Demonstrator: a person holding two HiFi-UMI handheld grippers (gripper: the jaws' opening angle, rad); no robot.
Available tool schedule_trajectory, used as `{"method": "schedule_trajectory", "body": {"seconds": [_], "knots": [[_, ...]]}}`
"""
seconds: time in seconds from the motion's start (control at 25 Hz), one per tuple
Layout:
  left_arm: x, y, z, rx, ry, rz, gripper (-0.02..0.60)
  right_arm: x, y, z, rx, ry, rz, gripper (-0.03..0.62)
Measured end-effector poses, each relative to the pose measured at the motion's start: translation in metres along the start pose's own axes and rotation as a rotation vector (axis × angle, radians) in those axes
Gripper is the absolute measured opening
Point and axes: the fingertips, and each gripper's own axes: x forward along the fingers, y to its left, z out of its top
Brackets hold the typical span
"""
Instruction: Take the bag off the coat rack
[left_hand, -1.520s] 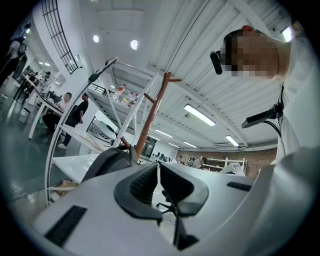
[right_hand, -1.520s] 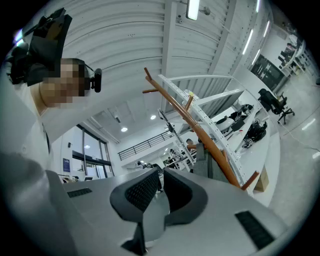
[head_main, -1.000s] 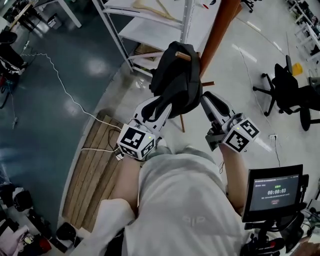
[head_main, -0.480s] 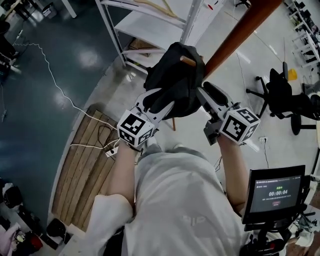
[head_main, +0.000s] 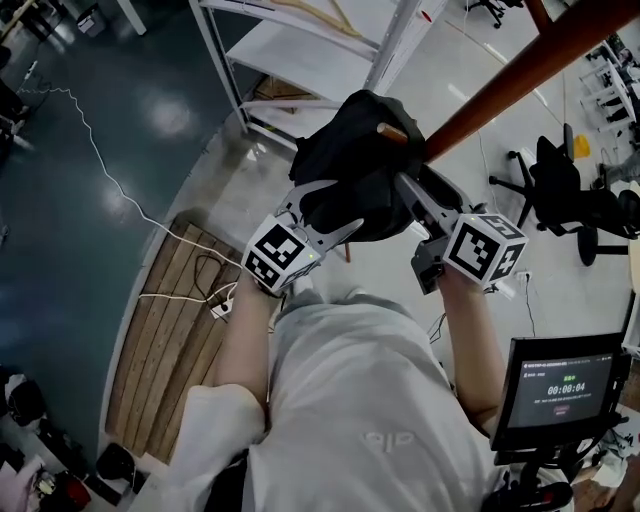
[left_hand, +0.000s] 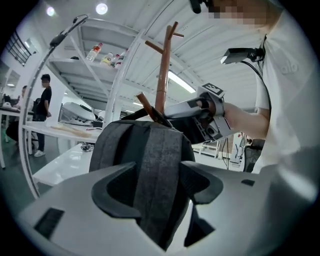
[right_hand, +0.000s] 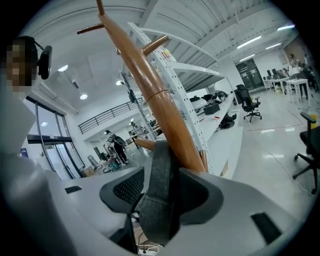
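Jaws on both grippers are opening. The left gripper (left_hand: 157, 170) has a broad grey band (left_hand: 157, 145) of the bag (head_main: 350, 165) between its pads, and the right gripper (right_hand: 161, 175) has a narrower grey strap (right_hand: 159, 195). Neither is clamped down.

One white shelving unit (head_main: 300, 50) stands behind, the largest thing in the head view. One wooden pallet (head_main: 170, 340) lies on the floor at lower left, with one white cable (head_main: 110, 170) trailing past it. One coat rack (head_main: 500, 90) crosses the upper right as a brown pole. The single dark bag hangs on it, draped over a peg (head_main: 384, 129) whose tip pokes out at the bag's top, and the two grippers sit just beneath, one at each side. One black office chair (head_main: 560, 190) is at the right, and one small screen (head_main: 565, 385) is in the lower right corner.

Only the head view shows the pallet, cable and screen. The left gripper view alone shows the right gripper from the side, beyond the bag, and a person (left_hand: 44, 112) standing at far left. The right gripper view alone shows the strap lying against the pole.
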Motion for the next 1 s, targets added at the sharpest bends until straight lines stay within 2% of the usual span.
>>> {"method": "schedule_trajectory", "body": {"seconds": [0.08, 0.24, 0.36, 0.52, 0.72, 0.88, 1.0], "knots": [[0.004, -0.002, -0.003, 0.010, 0.025, -0.024, 0.261, 0.002, -0.002, 0.001, 0.000, 0.003, -0.021, 0.195], [0.011, -0.004, -0.027, 0.103, 0.156, -0.034, 0.261, 0.001, -0.004, 0.004, 0.009, 0.002, -0.043, 0.193], [0.019, -0.004, -0.027, 0.097, 0.135, -0.049, 0.261, -0.004, -0.006, 0.005, 0.016, 0.005, -0.070, 0.193], [0.032, -0.008, -0.025, 0.135, 0.135, -0.091, 0.264, -0.007, -0.012, 0.007, 0.024, 0.009, -0.128, 0.193], [0.037, -0.014, -0.024, 0.099, 0.106, -0.131, 0.262, -0.009, -0.021, 0.006, -0.034, -0.001, -0.201, 0.190], [0.038, -0.016, -0.022, 0.097, 0.092, -0.136, 0.258, -0.012, -0.021, 0.007, -0.025, -0.030, -0.212, 0.170], [0.038, -0.018, -0.018, 0.080, 0.085, -0.147, 0.219, -0.014, -0.022, 0.008, -0.002, -0.041, -0.200, 0.153]]}}
